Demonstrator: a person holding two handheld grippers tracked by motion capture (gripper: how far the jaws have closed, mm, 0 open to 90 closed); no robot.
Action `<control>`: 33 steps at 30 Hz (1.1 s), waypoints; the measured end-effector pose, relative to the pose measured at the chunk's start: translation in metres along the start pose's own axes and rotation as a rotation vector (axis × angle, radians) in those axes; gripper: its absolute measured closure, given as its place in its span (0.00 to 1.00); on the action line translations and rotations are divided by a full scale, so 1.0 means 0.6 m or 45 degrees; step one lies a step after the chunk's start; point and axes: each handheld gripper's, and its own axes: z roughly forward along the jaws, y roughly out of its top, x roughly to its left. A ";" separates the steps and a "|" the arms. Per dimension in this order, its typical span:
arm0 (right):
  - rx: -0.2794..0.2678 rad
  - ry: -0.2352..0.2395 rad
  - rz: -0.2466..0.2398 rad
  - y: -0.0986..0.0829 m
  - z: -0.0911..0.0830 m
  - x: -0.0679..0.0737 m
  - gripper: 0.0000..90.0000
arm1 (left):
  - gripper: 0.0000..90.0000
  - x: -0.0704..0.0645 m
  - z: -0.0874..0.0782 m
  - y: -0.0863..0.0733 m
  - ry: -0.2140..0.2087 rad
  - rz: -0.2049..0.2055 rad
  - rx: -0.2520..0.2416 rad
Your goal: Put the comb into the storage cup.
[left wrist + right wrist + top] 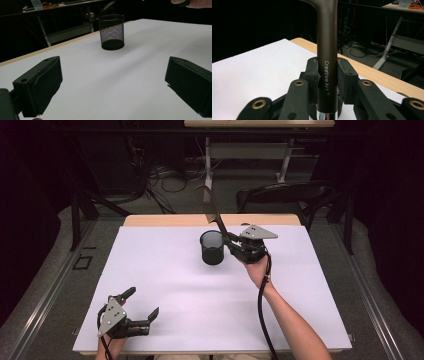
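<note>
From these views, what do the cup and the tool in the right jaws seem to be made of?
The cup looks like black wire mesh, probably metal: light shows through its wall. The tool handle is matte dark brown, plastic or coated metal, I cannot tell which, with printed white lettering; its lower end is shiny, chrome-like metal.

High view: overhead, facing forward-down, far. Left gripper view: low over table (140,82), facing mesh cup (111,31), shared with high view centre (212,247). Right gripper view: close-up on clamped handle (327,50).

"Creative Art" printed on dark handle (327,50)
</note>
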 end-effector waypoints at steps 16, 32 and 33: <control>-0.028 0.013 0.025 0.000 0.024 -0.002 0.81 | 0.01 0.001 0.000 0.000 0.000 -0.002 -0.001; -0.048 0.025 0.054 -0.001 0.047 -0.006 0.81 | 0.01 0.001 0.000 0.000 -0.002 -0.001 0.001; -0.048 0.027 0.056 -0.001 0.048 -0.006 0.81 | 0.01 0.001 0.000 0.000 -0.002 -0.002 0.001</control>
